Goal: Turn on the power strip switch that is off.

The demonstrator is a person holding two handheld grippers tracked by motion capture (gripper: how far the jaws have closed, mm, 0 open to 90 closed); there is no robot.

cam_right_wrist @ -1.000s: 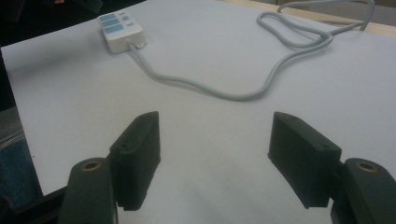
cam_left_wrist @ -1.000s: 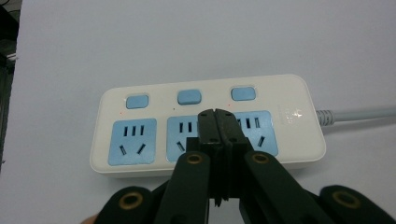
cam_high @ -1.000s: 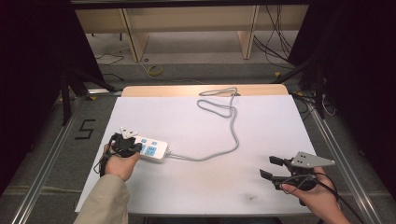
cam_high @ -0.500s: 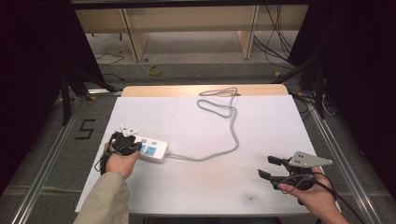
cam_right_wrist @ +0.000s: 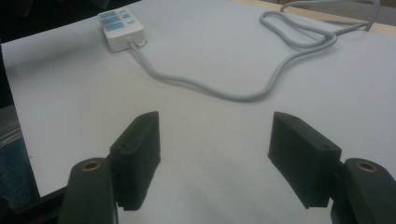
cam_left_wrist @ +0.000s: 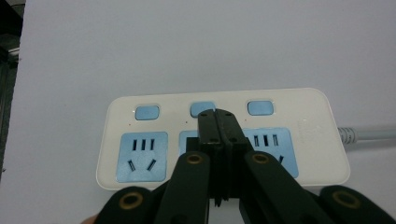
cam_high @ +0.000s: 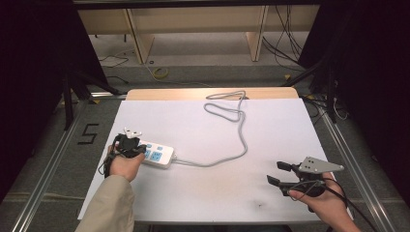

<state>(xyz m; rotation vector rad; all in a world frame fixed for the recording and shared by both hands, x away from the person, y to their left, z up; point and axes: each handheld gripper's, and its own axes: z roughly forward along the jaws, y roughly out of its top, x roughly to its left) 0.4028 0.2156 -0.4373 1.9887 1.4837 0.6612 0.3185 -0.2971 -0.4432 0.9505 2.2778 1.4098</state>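
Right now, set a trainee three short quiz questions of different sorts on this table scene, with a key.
1. True or false: the left claw has its jaws pressed together above the white plastic power strip with blue sockets.
2. Which claw stands open over bare white tabletop: A the left, B the right claw?
3. Fill in: the grey round cable runs from the strip's end and lies in a ___ near the table's far edge.

Key: 1 true; 2 B; 3 loop.
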